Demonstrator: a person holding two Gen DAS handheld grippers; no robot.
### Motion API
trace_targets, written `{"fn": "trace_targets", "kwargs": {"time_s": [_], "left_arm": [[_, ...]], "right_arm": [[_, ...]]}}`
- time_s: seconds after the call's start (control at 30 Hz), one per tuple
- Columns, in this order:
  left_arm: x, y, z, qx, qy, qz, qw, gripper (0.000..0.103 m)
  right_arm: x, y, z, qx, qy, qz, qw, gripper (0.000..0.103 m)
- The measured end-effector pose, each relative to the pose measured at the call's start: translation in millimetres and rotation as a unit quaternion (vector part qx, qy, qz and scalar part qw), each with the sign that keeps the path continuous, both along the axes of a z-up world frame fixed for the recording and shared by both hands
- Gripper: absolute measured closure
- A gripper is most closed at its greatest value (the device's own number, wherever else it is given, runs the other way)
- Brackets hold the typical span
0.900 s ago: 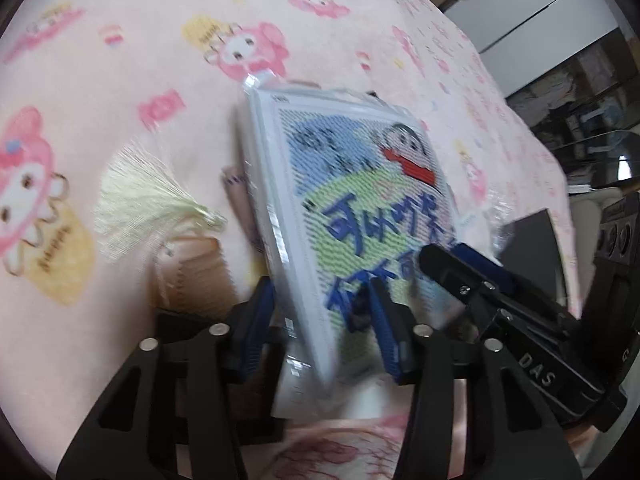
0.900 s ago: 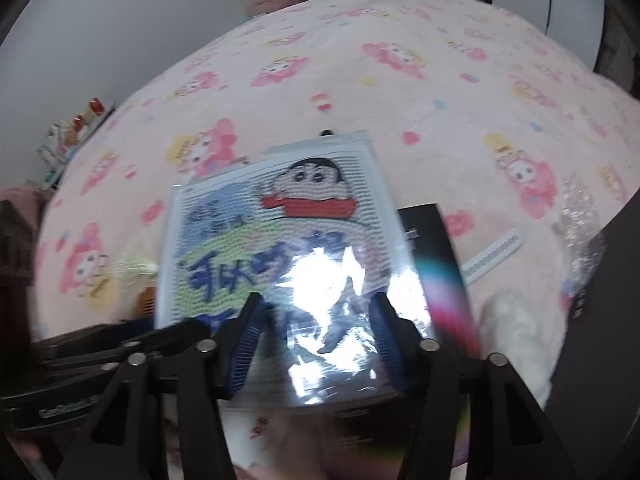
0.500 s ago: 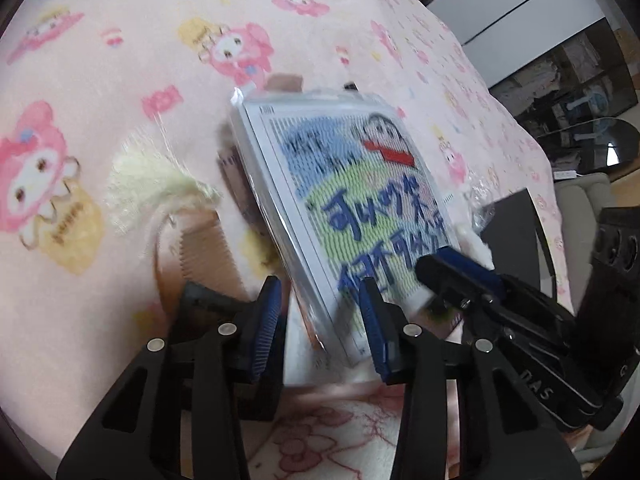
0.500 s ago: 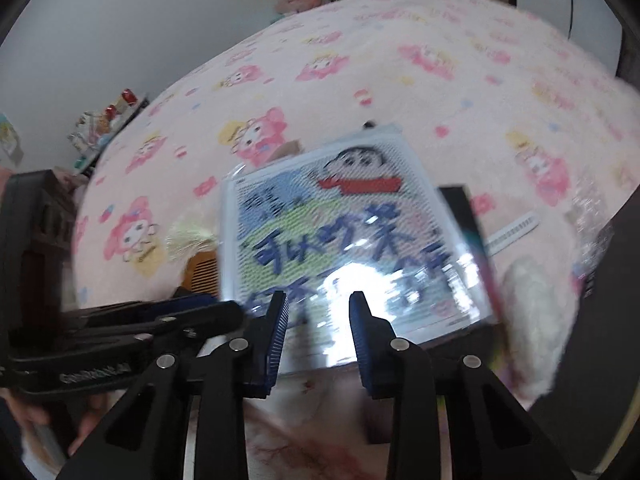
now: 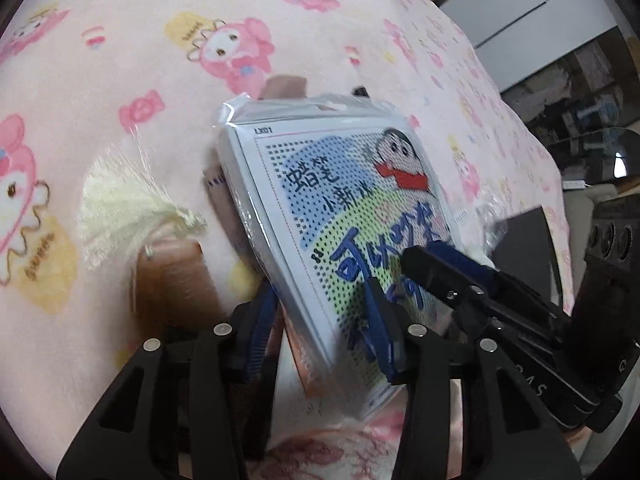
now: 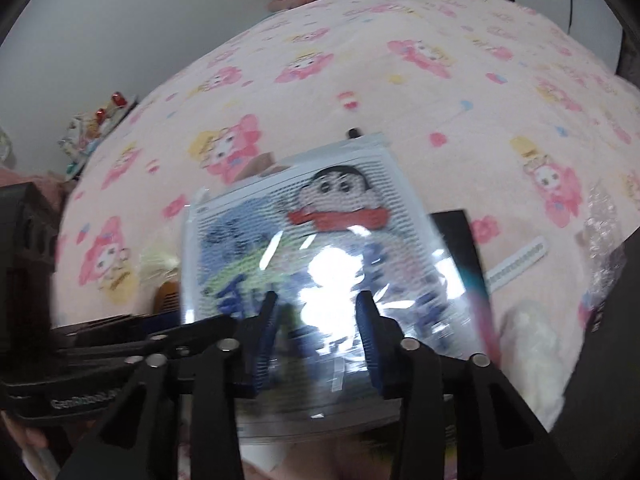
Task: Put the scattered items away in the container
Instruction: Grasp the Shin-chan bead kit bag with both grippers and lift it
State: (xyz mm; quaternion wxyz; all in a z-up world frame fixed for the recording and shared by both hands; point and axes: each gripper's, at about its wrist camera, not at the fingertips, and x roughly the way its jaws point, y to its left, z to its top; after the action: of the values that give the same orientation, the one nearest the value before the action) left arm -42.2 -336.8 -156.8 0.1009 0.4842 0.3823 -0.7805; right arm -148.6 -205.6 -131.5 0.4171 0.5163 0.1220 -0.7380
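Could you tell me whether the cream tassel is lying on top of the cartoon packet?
No, the tassel lies on the pink blanket to the left of the packet, not on it.

I'm getting soft, even indoor light in both views. Glare is washing out the plastic-wrapped cartoon kit (image 6: pixel 320 268) in my right wrist view, which is smearing with motion blur. Fisheye bending is curving the pink blanket (image 5: pixel 120 80), edges darkening.
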Motion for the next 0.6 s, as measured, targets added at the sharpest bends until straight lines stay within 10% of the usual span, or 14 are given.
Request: {"fn": "trace_targets", "kwargs": {"time_s": [0.37, 0.6], "left_arm": [[37, 13, 16, -0.018, 0.011, -0.006, 0.9998, 0.066], [22, 4, 18, -0.039, 0.009, 0.012, 0.9991, 0.066]], "right_arm": [[42, 17, 2, -0.013, -0.023, 0.044, 0.999, 0.078], [-8, 48, 15, -0.021, 0.016, -0.042, 0.999, 0.078]]}}
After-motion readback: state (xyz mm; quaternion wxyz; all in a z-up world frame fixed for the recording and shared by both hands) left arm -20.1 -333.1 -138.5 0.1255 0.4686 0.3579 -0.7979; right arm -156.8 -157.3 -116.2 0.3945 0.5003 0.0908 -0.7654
